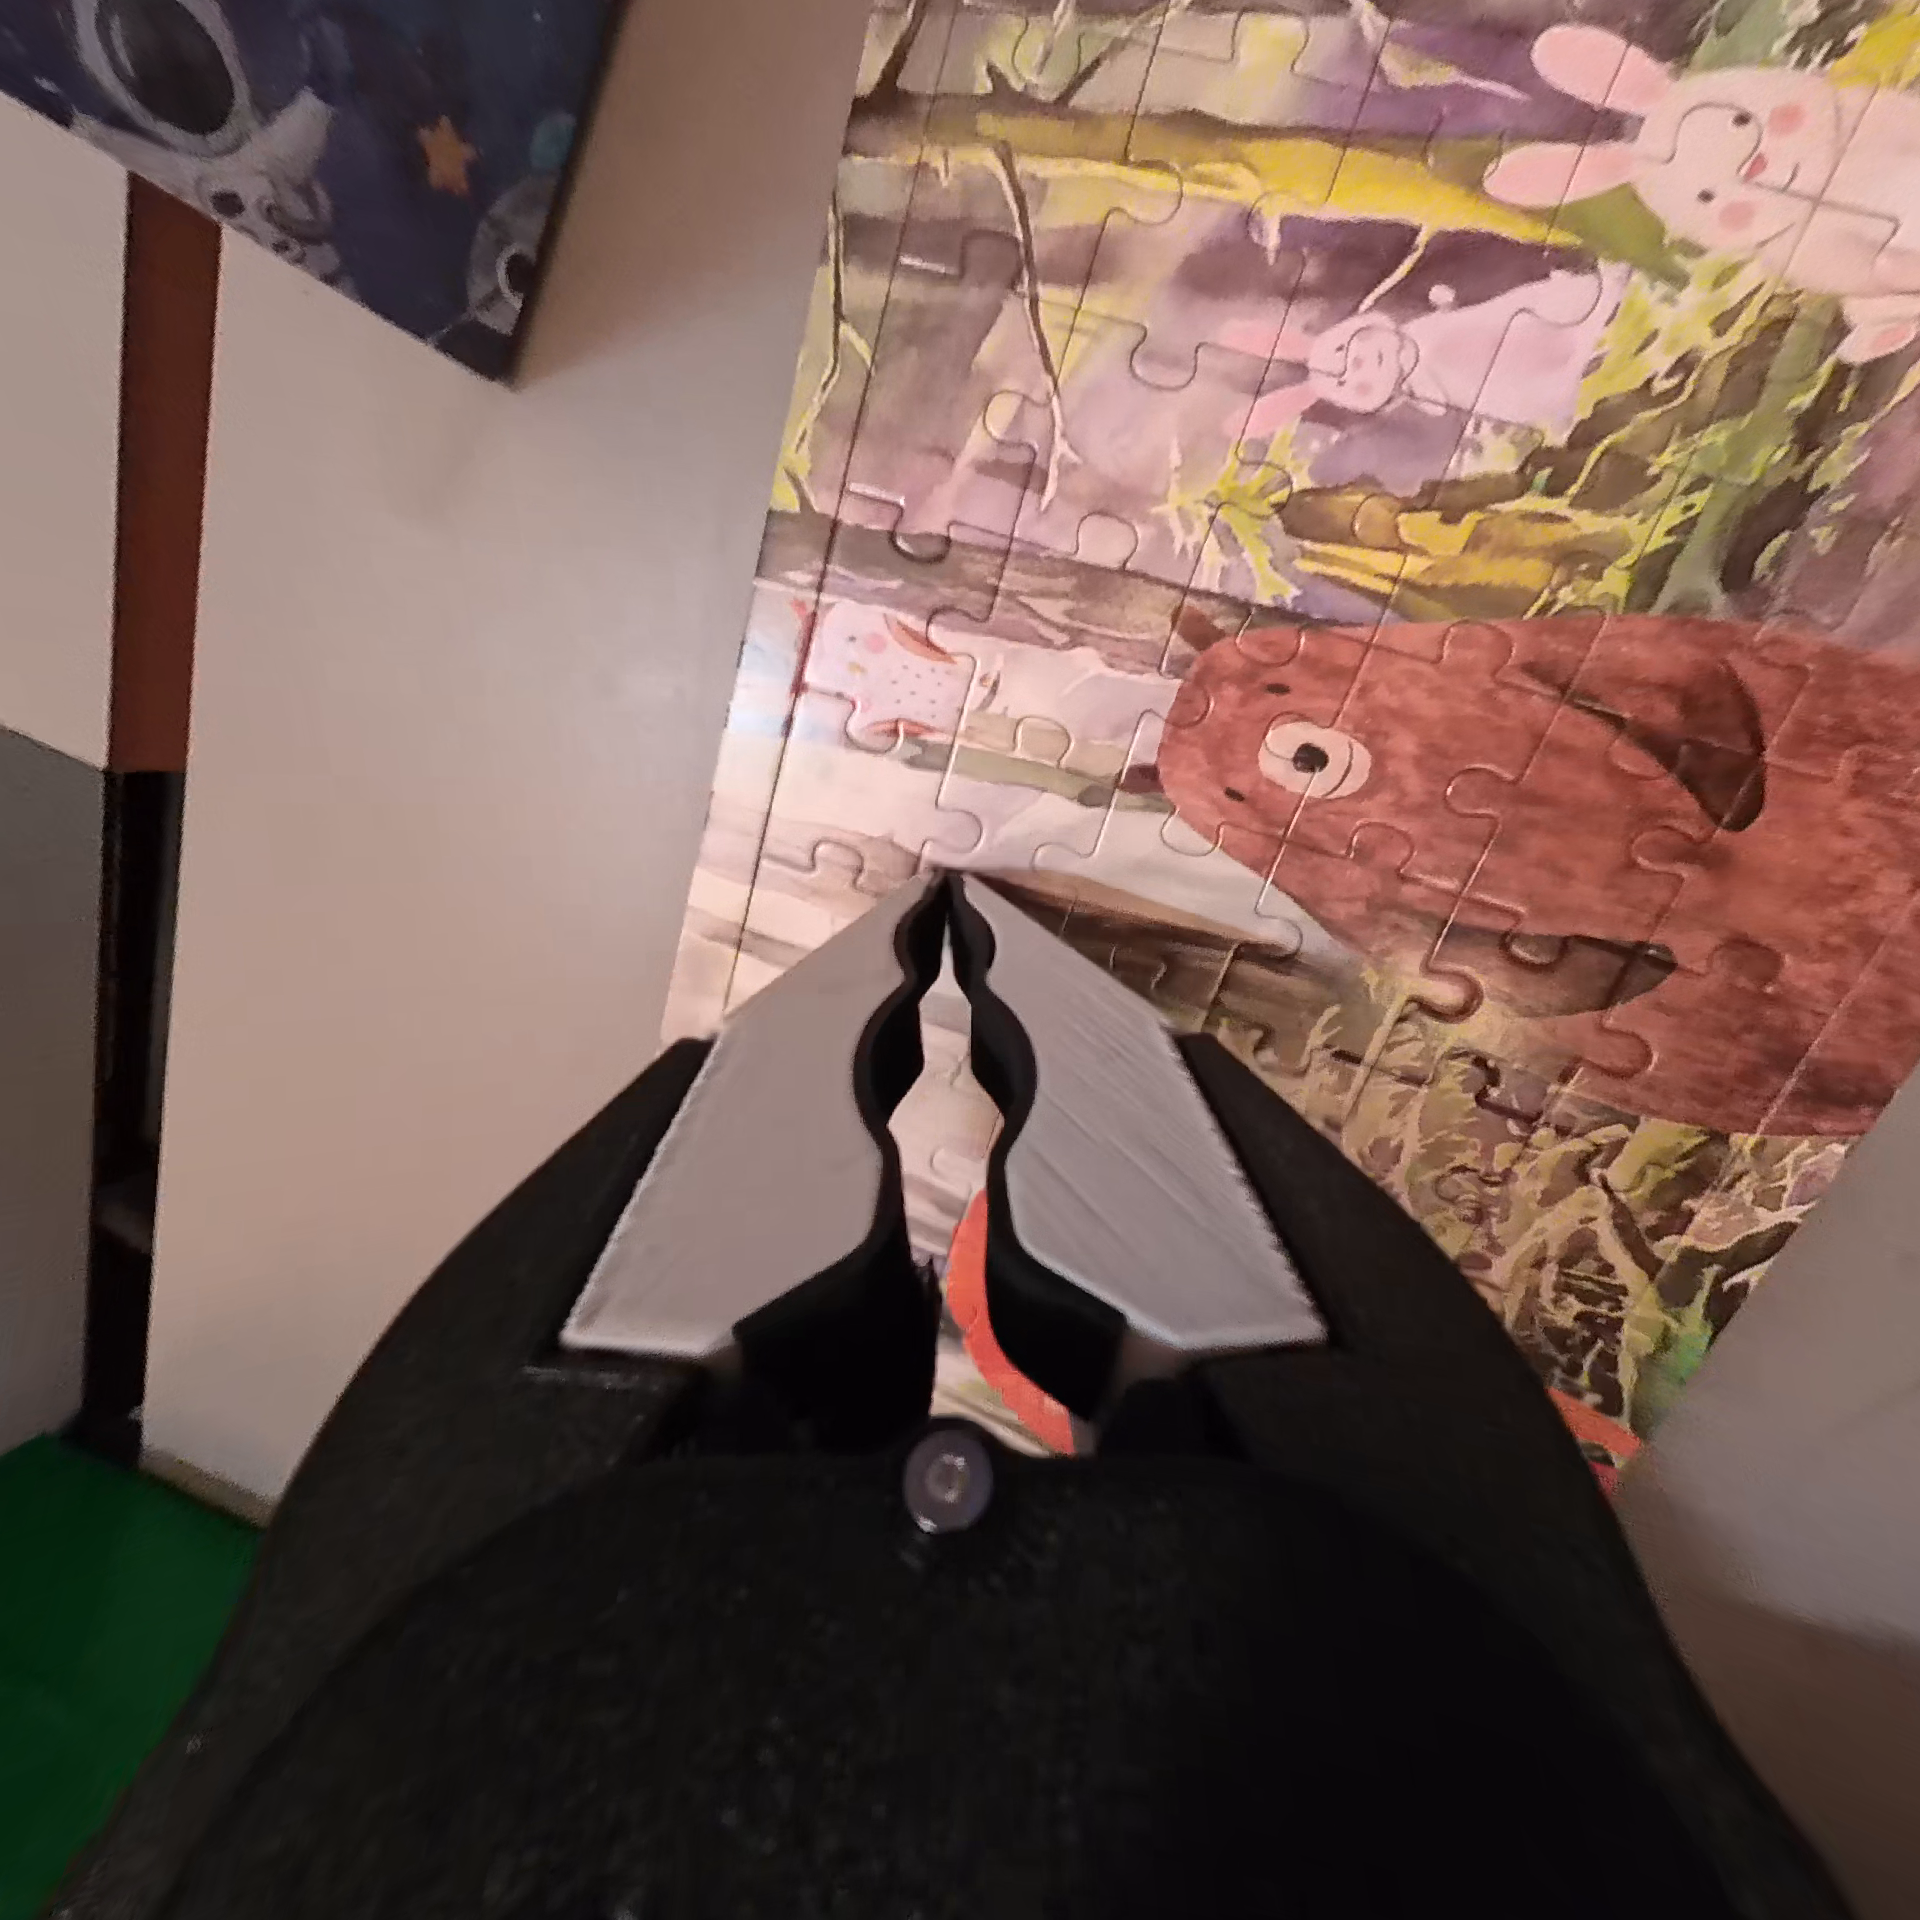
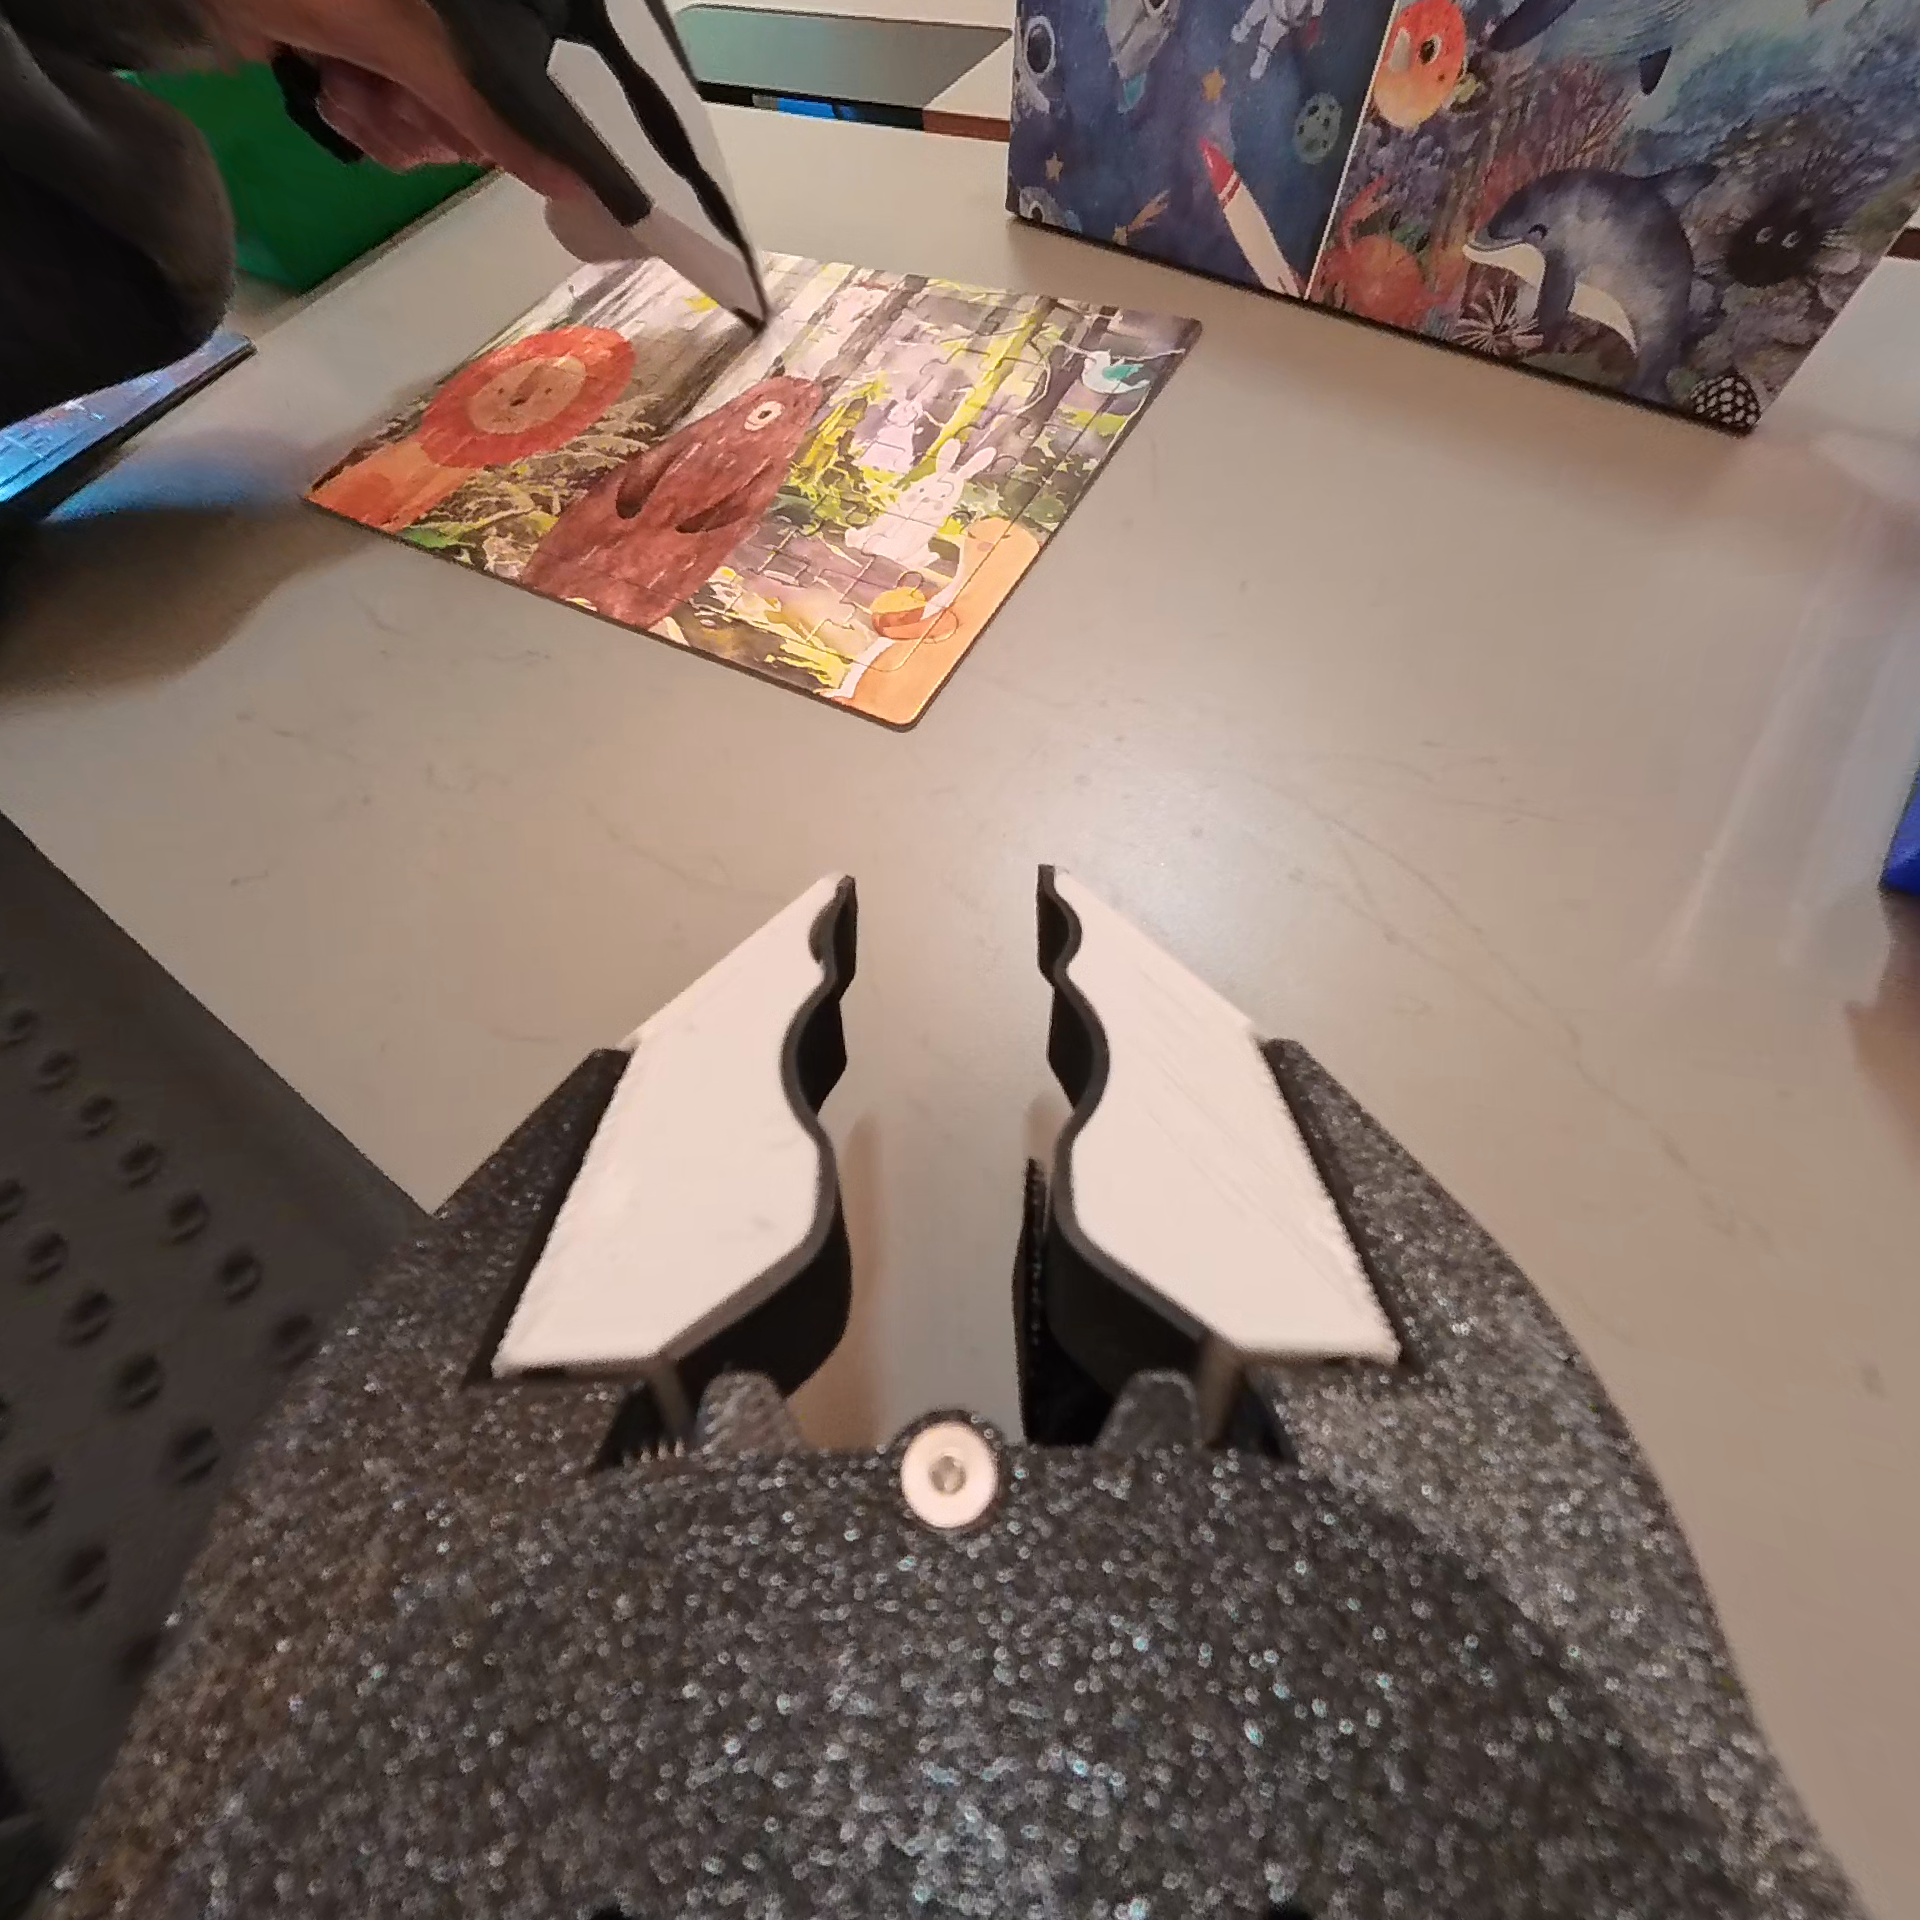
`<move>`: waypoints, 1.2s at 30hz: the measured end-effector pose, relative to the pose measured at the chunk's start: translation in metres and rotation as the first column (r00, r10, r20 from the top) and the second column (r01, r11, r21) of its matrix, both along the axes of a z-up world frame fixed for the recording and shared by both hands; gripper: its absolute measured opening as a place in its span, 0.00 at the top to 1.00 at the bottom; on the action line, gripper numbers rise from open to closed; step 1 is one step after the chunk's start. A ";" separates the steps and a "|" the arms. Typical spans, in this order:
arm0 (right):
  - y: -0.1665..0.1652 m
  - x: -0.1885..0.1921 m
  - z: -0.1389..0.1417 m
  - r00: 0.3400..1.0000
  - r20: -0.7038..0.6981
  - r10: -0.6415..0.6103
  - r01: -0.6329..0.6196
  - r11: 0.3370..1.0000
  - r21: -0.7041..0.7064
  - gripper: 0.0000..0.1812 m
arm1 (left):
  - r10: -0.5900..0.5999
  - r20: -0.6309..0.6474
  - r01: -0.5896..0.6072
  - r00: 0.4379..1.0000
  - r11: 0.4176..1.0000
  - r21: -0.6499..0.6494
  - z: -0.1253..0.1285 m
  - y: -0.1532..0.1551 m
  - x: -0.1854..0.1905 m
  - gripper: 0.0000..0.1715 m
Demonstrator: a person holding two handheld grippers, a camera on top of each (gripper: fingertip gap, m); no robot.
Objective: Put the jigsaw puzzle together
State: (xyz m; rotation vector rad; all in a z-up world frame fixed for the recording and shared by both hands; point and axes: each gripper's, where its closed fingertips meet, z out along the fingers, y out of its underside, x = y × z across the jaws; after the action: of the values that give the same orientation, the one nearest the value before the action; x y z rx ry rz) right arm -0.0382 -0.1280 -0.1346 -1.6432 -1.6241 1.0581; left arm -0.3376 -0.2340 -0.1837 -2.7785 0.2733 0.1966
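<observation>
Item: jigsaw puzzle (image 2: 758,468), forest picture with lion, bear, rabbits; lies flat on grey table (image 2: 1351,831), near illustrated box (image 2: 1507,177). No gap or loose piece visible; looks assembled.

Left gripper (image 1: 948,883): jaws closed, tips together on puzzle face near its far edge, above bear; nothing seen between them (likely pressing piece flush).

Right gripper (image 2: 945,904): jaws apart, empty, over bare table, well apart from puzzle.

Handling advice: press straight down, lightly; avoid sideways drag that shifts neighbouring pieces. Right gripper could steady near edge.
</observation>
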 end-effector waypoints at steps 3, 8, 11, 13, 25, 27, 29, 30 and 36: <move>0.000 0.000 -0.001 1.000 0.010 0.002 -0.002 1.000 0.004 0.81 | 0.076 -0.057 -0.071 0.995 0.994 0.079 0.025 -0.004 -0.008 1.00; -0.009 -0.014 0.014 0.998 -0.044 0.052 -0.053 0.998 -0.022 0.81 | 0.354 0.009 -0.338 0.935 0.884 0.324 0.105 -0.057 0.007 0.86; -0.023 -0.034 0.040 0.990 -0.083 0.118 -0.116 0.993 0.022 0.78 | 0.475 0.180 -0.503 0.861 0.746 0.437 0.121 -0.105 0.049 0.81; -0.025 -0.048 0.047 0.990 -0.099 0.102 -0.093 0.991 0.095 0.77 | 0.523 0.274 -0.585 0.807 0.643 0.494 0.117 -0.131 0.080 0.79; -0.063 -0.065 0.004 0.993 -0.049 0.106 -0.097 0.984 0.148 0.64 | 0.525 0.152 -0.362 0.837 0.325 0.874 0.118 -0.169 0.131 0.67; -0.062 -0.066 -0.002 0.994 -0.028 0.101 -0.096 0.986 0.139 0.54 | 0.550 0.146 -0.374 0.822 0.329 0.867 0.109 -0.171 0.122 0.67; -0.051 -0.069 -0.002 0.998 -0.037 0.048 -0.041 0.984 0.176 0.46 | 0.550 0.148 -0.373 0.822 0.323 0.870 0.109 -0.171 0.119 0.67; -0.038 -0.071 0.002 0.998 -0.068 -0.011 0.025 0.977 0.212 0.41 | 0.540 0.151 -0.371 0.828 0.326 0.869 0.106 -0.169 0.120 0.67; 0.053 -0.050 0.046 0.869 -0.349 -0.352 0.469 0.813 0.346 0.39 | 0.543 0.115 -0.363 0.832 0.377 0.852 0.097 -0.163 0.121 0.67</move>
State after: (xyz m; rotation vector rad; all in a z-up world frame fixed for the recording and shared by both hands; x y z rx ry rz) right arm -0.0883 -0.0745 -0.0890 -1.3963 -1.1365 0.6141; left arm -0.2166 -0.3974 -0.0864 -1.7327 -0.4827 0.5616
